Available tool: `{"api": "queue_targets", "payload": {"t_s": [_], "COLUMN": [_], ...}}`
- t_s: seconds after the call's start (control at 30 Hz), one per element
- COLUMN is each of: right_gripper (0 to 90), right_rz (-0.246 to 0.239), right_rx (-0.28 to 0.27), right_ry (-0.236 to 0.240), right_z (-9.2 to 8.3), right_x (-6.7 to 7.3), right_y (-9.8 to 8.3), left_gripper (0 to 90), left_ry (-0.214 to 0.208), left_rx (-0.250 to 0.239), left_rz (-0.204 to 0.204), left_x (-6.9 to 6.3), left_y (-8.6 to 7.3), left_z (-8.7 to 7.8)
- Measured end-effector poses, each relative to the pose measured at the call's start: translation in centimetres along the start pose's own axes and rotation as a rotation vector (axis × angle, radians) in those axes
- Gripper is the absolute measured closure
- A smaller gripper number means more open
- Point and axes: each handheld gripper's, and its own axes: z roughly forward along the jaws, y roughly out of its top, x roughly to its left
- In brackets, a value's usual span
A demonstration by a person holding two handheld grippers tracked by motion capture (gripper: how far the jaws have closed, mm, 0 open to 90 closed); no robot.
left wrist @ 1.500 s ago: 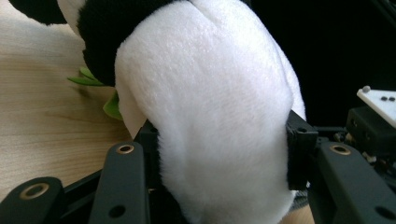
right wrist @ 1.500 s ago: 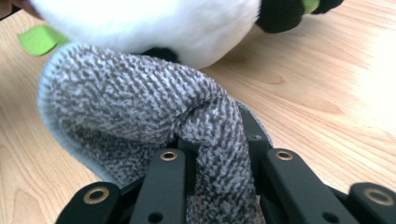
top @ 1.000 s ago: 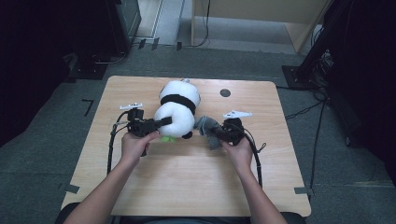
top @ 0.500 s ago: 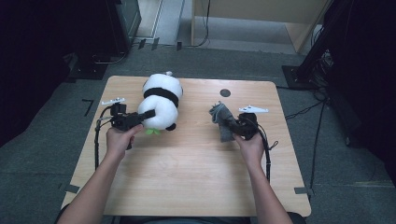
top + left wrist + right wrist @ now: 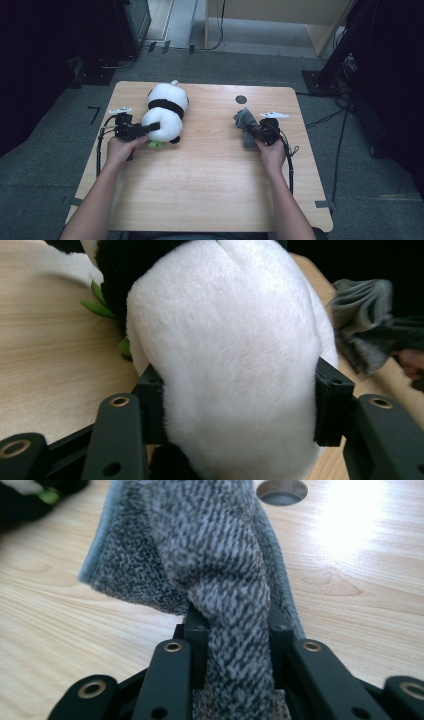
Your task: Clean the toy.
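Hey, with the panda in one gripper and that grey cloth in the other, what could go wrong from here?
1. The left gripper has just been opening around the soft panda toy; the plush may slip out.
2. The panda lies near the table's left edge, so it might roll off.
3. The right gripper pinches one bunched fold of the grey cloth; it could pull free.

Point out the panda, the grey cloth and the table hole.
panda [image 5: 165, 107]: high view, white back.
grey cloth [image 5: 220, 555]: right gripper view, knit middle above the jaws.
table hole [image 5: 241, 99]: high view, its dark centre.
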Motion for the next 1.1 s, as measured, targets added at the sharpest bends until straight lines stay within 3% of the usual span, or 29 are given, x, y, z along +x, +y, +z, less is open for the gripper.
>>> {"api": "queue_targets", "payload": {"t_s": [0.27, 0.43, 0.57, 0.67, 0.8, 1.1], "right_gripper": [64.0, 49.9, 40.8, 37.1, 34.9, 35.1], "right_rz": [-0.012, 0.051, 0.063, 0.056, 0.039, 0.035], "right_rx": [0.034, 0.036, 0.016, -0.004, -0.01, -0.005], "right_ry": [-0.02, 0.009, 0.015, 0.037, 0.022, 0.024], "right_z": [1.9, 2.0, 1.6, 1.1, 0.8, 0.3], "right_x": [-0.4, -0.9, -1.1, -0.9, -0.5, -0.4], "right_y": [-0.6, -0.6, -0.3, 0.0, 0.2, 0.4], "left_gripper": [31.0, 21.7, 17.8, 14.6, 13.3, 10.1], "left_ry": [0.009, 0.008, 0.035, 0.066, 0.096, 0.112], "left_rx": [-0.009, -0.015, -0.011, 0.002, 0.021, 0.027], "left_rz": [0.014, 0.019, 0.064, 0.12, 0.179, 0.183], "left_x": [0.1, 0.0, -0.2, -0.7, -1.2, -0.9], "left_y": [-0.2, -0.2, 0.0, 0.1, 0.2, 0.5], "left_z": [0.1, 0.1, 0.0, -0.1, -0.4, -0.7]}}
